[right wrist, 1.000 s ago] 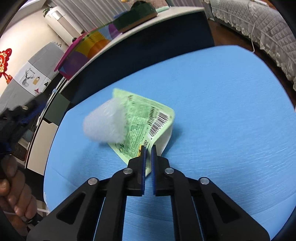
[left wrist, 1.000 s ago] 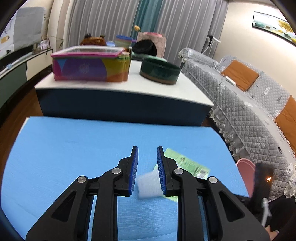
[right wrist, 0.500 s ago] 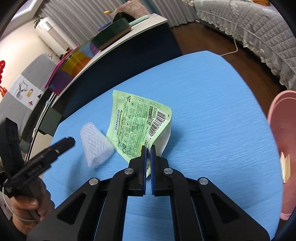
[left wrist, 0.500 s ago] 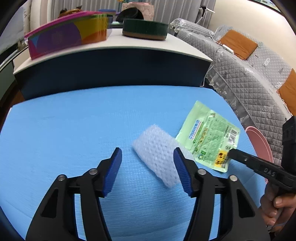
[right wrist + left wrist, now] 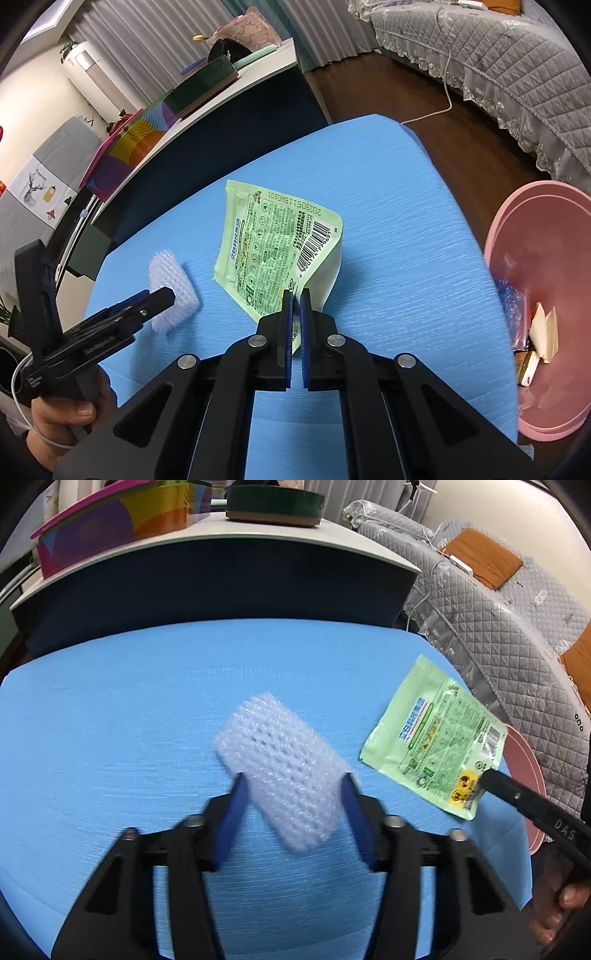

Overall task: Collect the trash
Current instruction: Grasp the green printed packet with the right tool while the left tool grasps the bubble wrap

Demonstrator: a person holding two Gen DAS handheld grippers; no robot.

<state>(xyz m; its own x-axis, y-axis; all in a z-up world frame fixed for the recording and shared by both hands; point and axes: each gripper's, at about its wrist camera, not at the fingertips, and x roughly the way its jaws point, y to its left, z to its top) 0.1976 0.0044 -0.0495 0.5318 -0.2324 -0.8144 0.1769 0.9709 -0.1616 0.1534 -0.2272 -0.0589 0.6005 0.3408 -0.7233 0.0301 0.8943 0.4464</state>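
- Since a second ago, left gripper [image 5: 291, 805] dropped the foam net [image 5: 284, 771] onto the blue table [image 5: 110, 720], came down over it; right gripper [image 5: 295, 302] dragged the green packet [image 5: 273, 258] toward the pink bin [image 5: 546, 258].
- Left jaws closing, foam net between them, blue pads beside its sides, contact unclear from blur; not gripping yet.
- Right gripper clenched on the packet's lower corner, rest of packet resting on table.
- Risk: foam is soft and springy, could squirt out or get pinched at the edge only if jaws close off-centre.
- Risk: packet held by a thin corner, may slip or flop on the lift.
- Around: bin at table's right edge, already holds scraps; grey sofa [image 5: 517, 627] behind; dark counter [image 5: 221, 579] with colourful box [image 5: 122, 524]. Nothing blocks the path to the bin.
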